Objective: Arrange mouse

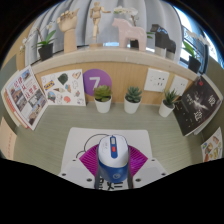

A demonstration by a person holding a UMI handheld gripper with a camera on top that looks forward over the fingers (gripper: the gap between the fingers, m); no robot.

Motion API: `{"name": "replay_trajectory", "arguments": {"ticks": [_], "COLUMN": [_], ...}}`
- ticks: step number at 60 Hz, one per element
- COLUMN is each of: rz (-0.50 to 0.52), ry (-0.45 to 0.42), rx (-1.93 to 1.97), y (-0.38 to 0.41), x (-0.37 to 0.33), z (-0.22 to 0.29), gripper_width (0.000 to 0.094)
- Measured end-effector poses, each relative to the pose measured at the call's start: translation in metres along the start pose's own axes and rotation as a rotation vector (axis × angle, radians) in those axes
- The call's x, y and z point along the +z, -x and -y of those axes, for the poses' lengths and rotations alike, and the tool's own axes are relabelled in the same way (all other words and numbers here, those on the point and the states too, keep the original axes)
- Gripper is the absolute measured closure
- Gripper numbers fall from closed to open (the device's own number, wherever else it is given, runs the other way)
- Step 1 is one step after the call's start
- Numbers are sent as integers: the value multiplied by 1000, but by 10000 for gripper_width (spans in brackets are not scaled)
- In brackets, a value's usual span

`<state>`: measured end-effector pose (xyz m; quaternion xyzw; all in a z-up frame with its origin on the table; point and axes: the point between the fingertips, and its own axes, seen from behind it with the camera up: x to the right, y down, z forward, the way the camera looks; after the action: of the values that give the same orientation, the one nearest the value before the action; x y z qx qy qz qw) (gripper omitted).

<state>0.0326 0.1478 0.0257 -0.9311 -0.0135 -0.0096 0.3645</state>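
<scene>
A white and blue mouse with a red scroll wheel sits between my gripper's two fingers. The magenta pads press against its left and right sides, so the gripper is shut on it. The mouse is over a white mat on the grey-green table. Its rear end is hidden low between the fingers.
Beyond the mat, three small potted plants stand along a back wall with a purple round sign. Leaning picture boards stand at the left and right. A shelf above holds wooden figures and plants.
</scene>
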Motion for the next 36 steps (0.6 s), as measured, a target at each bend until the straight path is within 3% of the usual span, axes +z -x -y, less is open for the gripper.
{"name": "replay_trajectory", "arguments": {"ticks": [8,9,22,32,36], "rz": [39,37,23,15,37], "ry": [69,37,71,72,98], "rx": [16,14,29,62,64], "y": [6,5,4,5,11], "x": [22,23,25,25,18], "z": [-35,-28,-32,-31,-32], "gripper_width": [553,560,520,373,116]}}
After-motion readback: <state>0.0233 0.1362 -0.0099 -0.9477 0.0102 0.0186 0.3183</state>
